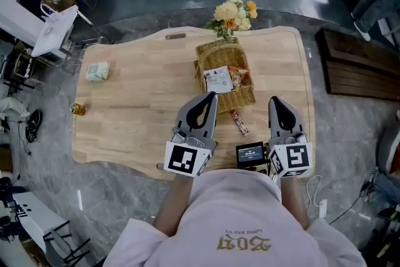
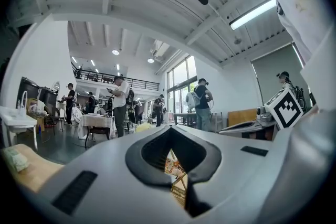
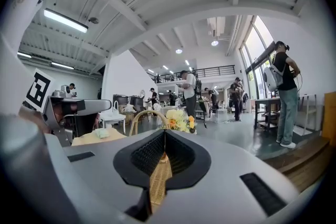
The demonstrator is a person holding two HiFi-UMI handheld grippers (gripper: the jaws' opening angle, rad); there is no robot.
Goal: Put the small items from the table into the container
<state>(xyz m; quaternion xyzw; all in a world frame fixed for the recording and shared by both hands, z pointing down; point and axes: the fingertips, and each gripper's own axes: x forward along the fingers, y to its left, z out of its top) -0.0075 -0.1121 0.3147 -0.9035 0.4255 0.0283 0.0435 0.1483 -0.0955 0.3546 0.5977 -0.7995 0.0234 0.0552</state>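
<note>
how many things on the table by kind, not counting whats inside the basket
wicker basket: 1
flower bunch: 1
loose small items: 3 (pale green packet, small amber item at the left edge, snack stick)
total: 5

The table [image 1: 137, 115] is pale honey wood. The basket [image 1: 245, 99] is a golden-brown weave, with a white card [image 1: 219, 79] and orange packets [image 1: 239, 76] inside. The flowers [image 1: 232, 12] at the far edge are yellow, orange and cream. The packet [image 1: 98, 71] on the left is pale green. The left gripper [image 1: 208, 99] and right gripper [image 1: 277, 101] are grey with black-and-white square markers.
</note>
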